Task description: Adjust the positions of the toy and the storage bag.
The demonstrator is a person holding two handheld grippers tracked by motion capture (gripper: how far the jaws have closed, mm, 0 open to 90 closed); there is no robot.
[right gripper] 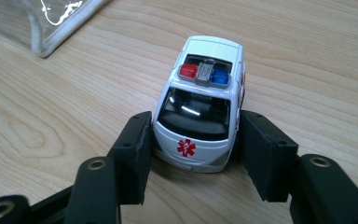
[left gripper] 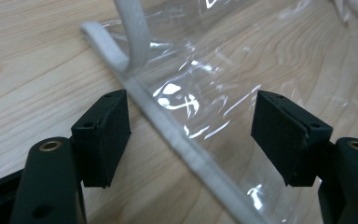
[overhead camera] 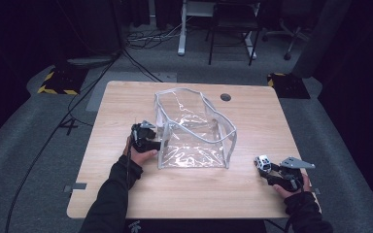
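Clearly the two things in hand will handle very differently. In the right gripper view, the right tool (right gripper: 193, 144) is clamped on the sides of a small white toy ambulance car with a red and blue light bar on its roof (right gripper: 204, 100), the pads pressing on its flanks near the front end. It looks like hard painted metal or plastic: light, stiff, and probably slick on its glossy sides, so a grip low across the body, as now, seems the safest hold; I would judge it could pivot or squirt out if squeezed on the rounded corners. In the high view the car (overhead camera: 262, 163) sits at about four o'clock on the light wooden desk (overhead camera: 126, 189), well apart from the bag.

A clear, soft plastic bag with white piped edges (overhead camera: 192, 131) stands open at the desk's centre. It looks thin, floppy and shiny, likely to buckle if pushed on its walls; the white piping is the firmest place to take it. The left tool (left gripper: 191, 135), at the bag's nine o'clock side, stands wide, with the piped edge (left gripper: 177, 135) running between the pads but not pinched; one pad is just beside the piping. In the high view the left tool (overhead camera: 148, 138) rests against the bag's left front corner.

No words can be read. The only marking is a red six-armed medical star on the car's bonnet (right gripper: 186, 147).
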